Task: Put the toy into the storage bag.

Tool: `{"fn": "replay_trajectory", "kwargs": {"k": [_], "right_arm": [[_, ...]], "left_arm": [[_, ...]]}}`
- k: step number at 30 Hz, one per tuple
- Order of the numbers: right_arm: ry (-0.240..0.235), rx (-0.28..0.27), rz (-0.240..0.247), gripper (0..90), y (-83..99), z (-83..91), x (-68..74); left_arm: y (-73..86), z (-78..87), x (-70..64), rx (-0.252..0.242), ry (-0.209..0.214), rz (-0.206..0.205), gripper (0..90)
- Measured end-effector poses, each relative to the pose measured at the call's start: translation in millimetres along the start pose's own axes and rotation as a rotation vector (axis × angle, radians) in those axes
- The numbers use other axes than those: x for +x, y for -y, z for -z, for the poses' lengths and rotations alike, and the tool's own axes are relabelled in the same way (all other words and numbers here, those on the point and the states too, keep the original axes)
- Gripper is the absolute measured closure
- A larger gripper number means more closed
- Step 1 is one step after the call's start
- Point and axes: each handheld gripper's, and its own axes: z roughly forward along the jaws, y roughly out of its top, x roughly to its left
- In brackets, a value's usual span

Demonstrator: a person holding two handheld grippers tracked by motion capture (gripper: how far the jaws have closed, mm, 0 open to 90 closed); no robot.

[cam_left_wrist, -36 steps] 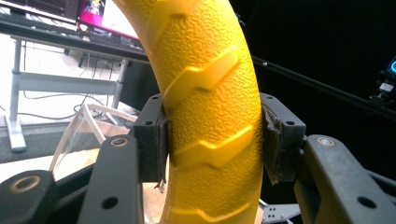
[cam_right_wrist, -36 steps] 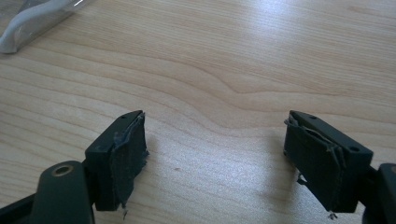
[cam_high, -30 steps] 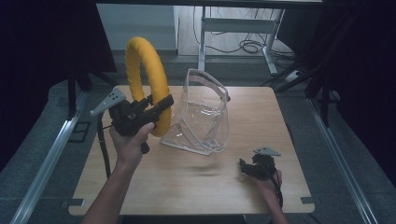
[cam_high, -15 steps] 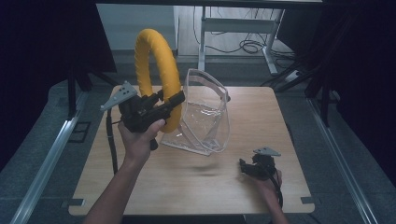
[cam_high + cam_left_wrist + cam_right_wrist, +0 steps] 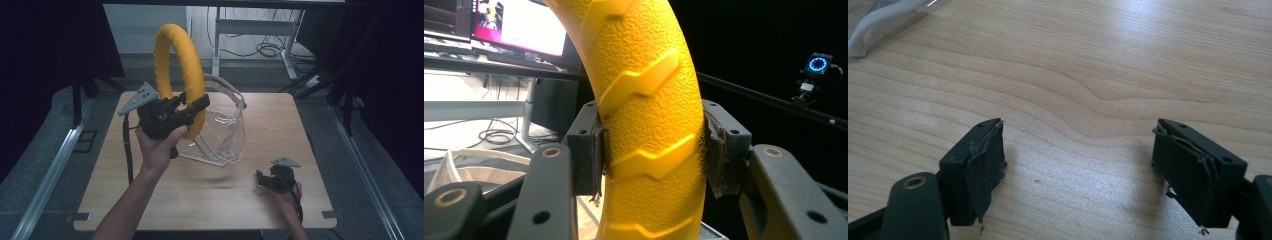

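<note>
A big yellow ring (image 5: 180, 75) with a ribbed tread is held upright above the table's left half, right beside a clear plastic bag (image 5: 220, 127) with white trim that stands open on the wood. My left gripper (image 5: 192, 107) is shut on the ring's lower part; in the left gripper view both pads press the yellow ring (image 5: 649, 125) from either side. My right gripper (image 5: 262, 180) rests low near the table's front right, open, its jaws wide apart over bare wood (image 5: 1078, 150). A corner of the bag's white trim (image 5: 883, 25) shows at the top left there.
The wooden table (image 5: 280, 125) has metal rails along both sides on the floor. Behind it stands a desk frame (image 5: 250, 30) with cables on the floor. A monitor (image 5: 519, 25) shows behind the ring in the left gripper view.
My left gripper has carried the yellow ring up and to the right, closer to the clear bag's mouth. The right gripper has stayed in place, open.
</note>
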Motion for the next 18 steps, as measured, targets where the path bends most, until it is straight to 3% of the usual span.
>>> {"fn": "replay_trajectory", "kwargs": {"k": [18], "right_arm": [[0.001,-0.001,0.000,21.4,0.0,-0.2,0.1]], "left_arm": [[-0.3,-23.4,-16.5,0.011,0.036,-0.010,50.0]]}}
